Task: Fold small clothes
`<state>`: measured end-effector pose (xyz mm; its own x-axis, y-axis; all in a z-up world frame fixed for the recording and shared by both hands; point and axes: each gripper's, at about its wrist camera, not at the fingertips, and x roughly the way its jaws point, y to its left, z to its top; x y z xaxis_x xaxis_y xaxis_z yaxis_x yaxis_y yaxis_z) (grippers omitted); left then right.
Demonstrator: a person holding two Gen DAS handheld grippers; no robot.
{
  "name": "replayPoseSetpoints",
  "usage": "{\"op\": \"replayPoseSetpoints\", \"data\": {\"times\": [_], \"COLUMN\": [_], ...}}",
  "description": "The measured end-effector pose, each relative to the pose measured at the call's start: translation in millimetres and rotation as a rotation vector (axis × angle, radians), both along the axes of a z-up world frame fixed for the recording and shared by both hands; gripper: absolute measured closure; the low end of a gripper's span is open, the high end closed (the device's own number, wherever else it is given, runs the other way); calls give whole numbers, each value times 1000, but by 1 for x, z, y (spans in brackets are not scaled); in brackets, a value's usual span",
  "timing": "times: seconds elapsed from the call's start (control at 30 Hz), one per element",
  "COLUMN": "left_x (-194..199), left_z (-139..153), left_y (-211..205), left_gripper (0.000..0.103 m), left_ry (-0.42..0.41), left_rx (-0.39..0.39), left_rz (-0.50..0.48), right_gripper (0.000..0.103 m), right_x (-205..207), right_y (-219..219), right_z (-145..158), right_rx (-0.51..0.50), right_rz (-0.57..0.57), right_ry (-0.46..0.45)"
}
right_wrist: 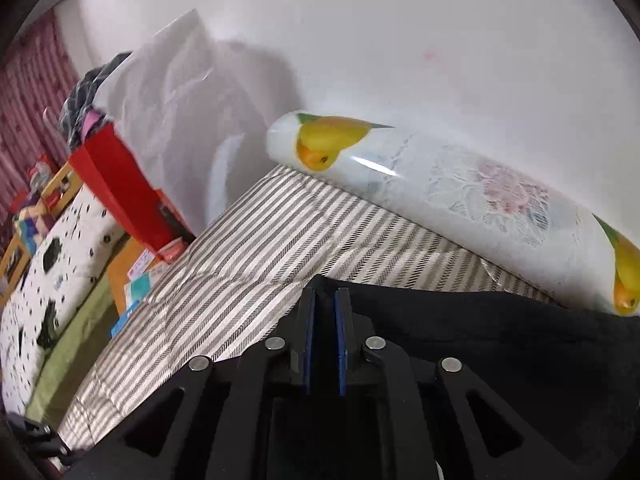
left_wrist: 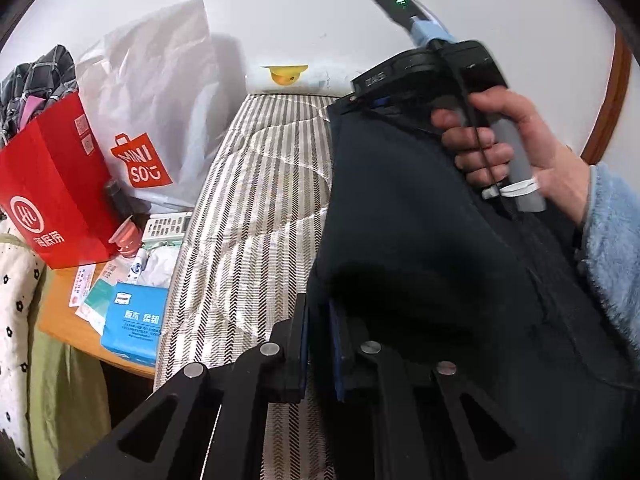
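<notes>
A striped bed cover [left_wrist: 248,208] lies in the middle of both views. A long roll [right_wrist: 460,196] printed with yellow birds and flowers rests along the white wall [right_wrist: 400,40]. To the left stands a red paper bag [left_wrist: 56,184] with checked cloth [left_wrist: 36,80] inside, and just beside it a white shopping bag [left_wrist: 160,100]. On the orange side table [left_wrist: 60,312] are a remote control [left_wrist: 168,226], a blue tissue pack [left_wrist: 134,324] and some cards.
</notes>
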<state>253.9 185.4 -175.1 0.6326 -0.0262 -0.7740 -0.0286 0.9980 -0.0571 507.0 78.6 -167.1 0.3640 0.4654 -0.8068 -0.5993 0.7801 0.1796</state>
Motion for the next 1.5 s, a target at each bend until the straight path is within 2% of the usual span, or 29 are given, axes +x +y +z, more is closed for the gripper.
{"op": "replayPoseSetpoints", "data": {"times": [0.07, 0.17, 0.23, 0.37, 0.43, 0.5, 0.53, 0.63, 0.7, 0.77, 0.83, 0.9, 1.0, 1.1, 1.17, 1.27, 1.33, 1.4, 1.5], "left_x": [-2, -4, -9, -27, -39, -51, -56, -73, -81, -87, -93, -97, -103, -111, -113, -112, -110, -109, -107], "left_z": [1, 4, 8, 19, 25, 31, 34, 42, 45, 48, 52, 55, 63, 70, 73, 77, 77, 76, 72], "left_y": [2, 5, 8, 5, 1, -2, -3, -10, -16, -22, -32, -44, -65, -80, -85, -94, -102, -111, -122], "left_gripper": [88, 79, 79, 68, 62, 46, 44, 44, 44, 44, 44, 44, 44, 42, 41, 41, 41, 41, 41], "left_ry": [0, 15, 19, 6, -17, -33, -40, -63, -67, -57, -52, -49, -48, -50, -47, -45, -41, -41, -31], "left_rx": [-16, -28, -58, -95, -85, -93, -107, -136, -155, -181, -184, -158, -122, -107, -127, -145, -150, -145, -130], "left_rz": [10, 33, 53, 43, 40, 38, 37, 49, 54, 52, 51, 44, 23, 7, 3, 15, 15, 17, 17], "right_gripper": [77, 75, 75, 69, 62, 56, 54, 52, 52, 52, 52, 52, 52, 52, 52, 49, 45, 42, 40], "right_x": [-1, -14, -27, -77, -109, -146, -160, -209, -230, -250, -262, -267, -266, -271, -284, -297, -303, -306, -304], "right_y": [-13, -45, -75, -153, -200, -252, -270, -335, -363, -390, -400, -394, -384, -400, -426, -470, -503, -538, -586], "right_z": [10, 36, 53, 81, 88, 89, 88, 78, 70, 59, 50, 40, 16, 21, 34, 50, 53, 49, 30], "right_rx": [13, 8, -6, -104, -160, -199, -220, -279, -248, -173, -128, -124, -207, -128, -86, -157, -223, -293, -373], "right_rz": [-20, -72, -110, -180, -214, -269, -290, -398, -464, -521, -536, -535, -517, -545, -581, -649, -716, -783, -832], "right_ry": [15, -36, -50, -113, -138, -143, -141, -120, -70, -11, 17, 4, 8, 28, -5, -103, -132, -132, -77]}}
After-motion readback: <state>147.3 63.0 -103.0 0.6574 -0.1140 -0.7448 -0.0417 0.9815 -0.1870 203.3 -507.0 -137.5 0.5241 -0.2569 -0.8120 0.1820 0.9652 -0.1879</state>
